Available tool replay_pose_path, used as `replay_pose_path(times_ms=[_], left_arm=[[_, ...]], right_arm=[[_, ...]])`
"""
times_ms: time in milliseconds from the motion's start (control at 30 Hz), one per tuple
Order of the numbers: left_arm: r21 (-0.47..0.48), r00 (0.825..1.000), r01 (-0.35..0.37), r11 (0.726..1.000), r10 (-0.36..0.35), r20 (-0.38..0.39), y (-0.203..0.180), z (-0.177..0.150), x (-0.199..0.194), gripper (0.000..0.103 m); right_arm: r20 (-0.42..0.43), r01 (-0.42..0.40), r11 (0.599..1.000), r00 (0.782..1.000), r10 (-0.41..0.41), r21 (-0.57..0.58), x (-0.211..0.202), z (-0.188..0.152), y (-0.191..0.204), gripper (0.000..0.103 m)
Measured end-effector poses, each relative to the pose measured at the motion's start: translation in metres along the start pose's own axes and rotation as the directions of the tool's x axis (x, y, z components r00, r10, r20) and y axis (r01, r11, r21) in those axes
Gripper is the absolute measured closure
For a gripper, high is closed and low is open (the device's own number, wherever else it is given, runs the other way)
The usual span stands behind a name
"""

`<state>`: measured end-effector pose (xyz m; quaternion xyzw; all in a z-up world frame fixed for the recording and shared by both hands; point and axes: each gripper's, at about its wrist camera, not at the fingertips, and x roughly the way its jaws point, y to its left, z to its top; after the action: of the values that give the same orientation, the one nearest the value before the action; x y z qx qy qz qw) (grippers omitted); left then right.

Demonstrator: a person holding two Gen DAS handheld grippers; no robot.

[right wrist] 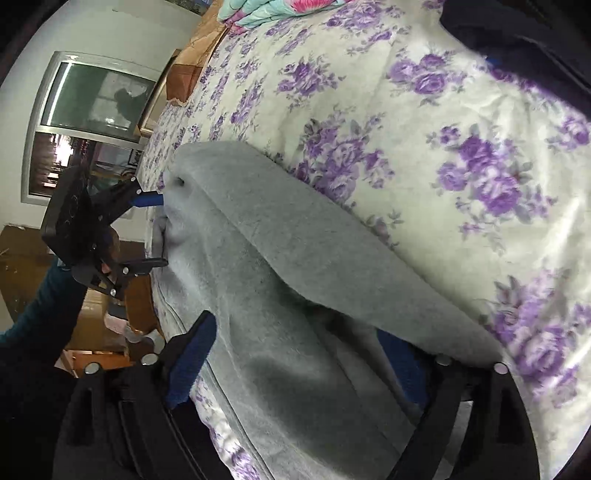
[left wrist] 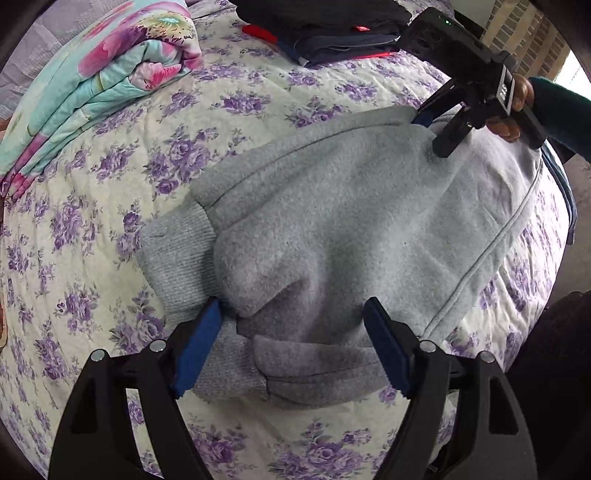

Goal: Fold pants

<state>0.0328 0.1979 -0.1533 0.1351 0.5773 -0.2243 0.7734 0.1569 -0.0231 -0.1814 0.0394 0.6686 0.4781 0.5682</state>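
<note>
Grey fleece pants lie folded on a purple-flowered bedspread; their ribbed cuffs point left. My left gripper is open, its blue-padded fingers straddling the near cuff end. My right gripper is open at the pants' far right end, touching the cloth. In the right wrist view the pants run away from my right gripper, whose jaws stand apart around the cloth; the left gripper is open at the far end.
A folded turquoise floral quilt lies at the back left. A stack of dark folded clothes sits at the back. The bed's edge runs along the right, with a window and wooden floor beyond.
</note>
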Motion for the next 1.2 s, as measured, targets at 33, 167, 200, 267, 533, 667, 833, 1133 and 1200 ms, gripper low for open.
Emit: replay_pose_path(times_ms=[33,167,200,267,533,667,833,1133,1200], left_arm=[[0.0,1.0,-0.001,1.0,0.001,0.0,0.0,0.0,0.0,0.025],[-0.005,1.0,-0.008,1.0,0.008,-0.009,0.001,0.003,0.003,0.023],[-0.005,1.0,-0.008,1.0,0.008,-0.01,0.001,0.003,0.003,0.023],[-0.005,1.0,-0.009,1.0,0.009,-0.012,0.002,0.004,0.004,0.023],[-0.011,0.999,-0.046,0.999,0.046,0.002,0.003,0.015,0.003,0.023],[0.005,0.995,-0.092,0.996,0.092,0.03,0.006,0.019,0.002,0.02],[-0.01,0.995,-0.103,0.995,0.103,0.01,0.016,0.014,0.003,0.018],[-0.189,0.989,-0.075,0.979,0.096,0.109,0.051,-0.031,-0.043,0.019],[-0.249,0.987,-0.058,0.967,0.093,0.131,0.058,-0.042,-0.049,0.019]], right_arm=[[0.031,-0.037,0.999,0.999,0.038,-0.021,0.004,0.001,0.004,0.003],[0.102,-0.174,0.985,0.98,0.173,-0.002,0.015,0.004,0.012,0.003],[0.108,-0.209,0.978,0.972,0.209,-0.008,0.015,0.007,0.017,0.003],[0.198,-0.23,0.973,0.953,0.228,-0.013,0.001,0.011,0.018,0.004],[0.359,-0.183,0.979,0.923,0.14,0.087,-0.043,0.045,0.001,0.008],[0.23,0.003,0.97,0.971,-0.06,0.242,-0.013,0.063,-0.028,0.04],[0.245,0.005,0.987,0.968,-0.045,0.161,-0.036,0.053,-0.003,0.036],[0.268,0.055,0.997,0.963,-0.04,-0.048,-0.057,0.015,0.058,0.014],[0.24,0.02,0.996,0.971,0.003,-0.092,-0.03,0.032,0.079,0.014]])
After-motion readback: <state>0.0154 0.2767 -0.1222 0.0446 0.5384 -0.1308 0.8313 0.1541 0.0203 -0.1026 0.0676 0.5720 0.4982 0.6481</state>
